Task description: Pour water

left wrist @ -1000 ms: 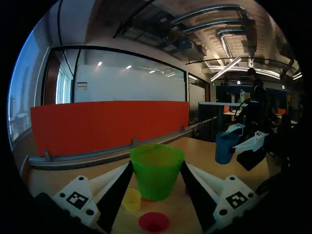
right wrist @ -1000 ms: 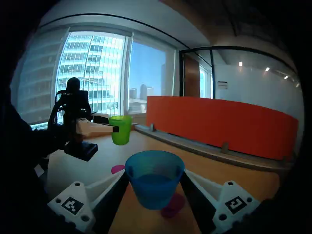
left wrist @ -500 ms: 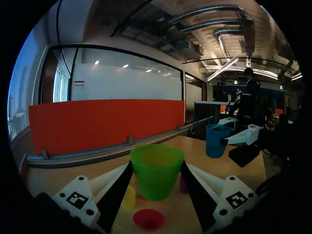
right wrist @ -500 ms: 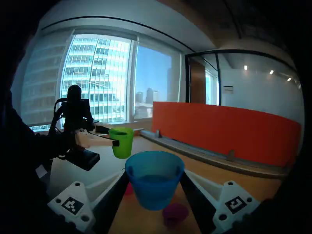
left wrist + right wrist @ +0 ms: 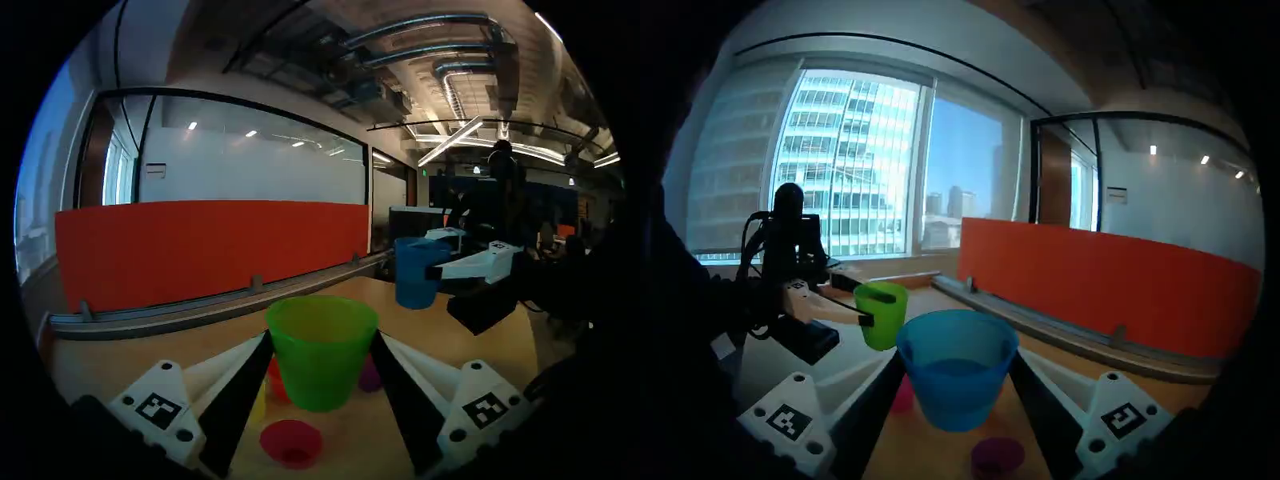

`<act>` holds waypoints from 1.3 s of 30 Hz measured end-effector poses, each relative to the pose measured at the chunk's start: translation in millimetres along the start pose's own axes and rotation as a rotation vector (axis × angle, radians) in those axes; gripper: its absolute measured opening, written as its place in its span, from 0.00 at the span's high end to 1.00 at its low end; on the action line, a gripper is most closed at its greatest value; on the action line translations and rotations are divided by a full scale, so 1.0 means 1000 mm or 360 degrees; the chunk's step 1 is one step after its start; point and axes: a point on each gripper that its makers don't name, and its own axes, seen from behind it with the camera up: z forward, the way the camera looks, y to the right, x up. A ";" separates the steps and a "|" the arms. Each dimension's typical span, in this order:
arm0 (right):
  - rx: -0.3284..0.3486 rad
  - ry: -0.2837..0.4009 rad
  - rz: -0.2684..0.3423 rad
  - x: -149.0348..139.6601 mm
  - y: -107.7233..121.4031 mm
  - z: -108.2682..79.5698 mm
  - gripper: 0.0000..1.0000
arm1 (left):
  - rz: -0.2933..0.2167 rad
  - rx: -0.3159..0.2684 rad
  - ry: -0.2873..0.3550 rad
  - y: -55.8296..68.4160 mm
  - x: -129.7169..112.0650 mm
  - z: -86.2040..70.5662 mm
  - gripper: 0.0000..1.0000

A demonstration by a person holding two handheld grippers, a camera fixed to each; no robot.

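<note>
Fingers (image 5: 240, 388) of the left gripper (image 5: 322, 364) are clamping a translucent green plastic cup (image 5: 322, 344), upright above the wooden surface (image 5: 160, 348); what it is holding I cannot tell. Fingers (image 5: 868, 396) of the right gripper (image 5: 958, 376) are gripping an upright blue plastic cup (image 5: 958, 352) containing water, near the green one.

The left gripper view looks from the left gripper (image 5: 322, 340), close behind the green cup (image 5: 322, 364), toward the orange partition (image 5: 208, 248). The right gripper view looks from the right gripper (image 5: 958, 356), close behind the blue cup (image 5: 958, 380), toward the windows (image 5: 848, 160). The 2 views share the partition, the wooden table (image 5: 192, 352) and both cups.
</note>
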 end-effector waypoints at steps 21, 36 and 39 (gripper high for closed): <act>0.0049 0.0037 -0.0237 0.033 -0.003 0.020 0.11 | -0.0009 -0.0084 -0.0007 0.017 -0.009 -0.003 0.15; 0.0050 0.0056 -0.0474 0.054 -0.001 0.033 0.11 | -0.0004 -0.0125 0.0000 0.031 -0.008 -0.007 0.15; 0.0051 0.0064 -0.0503 0.060 0.000 0.036 0.11 | -0.0005 -0.0133 -0.0001 0.032 -0.007 -0.007 0.15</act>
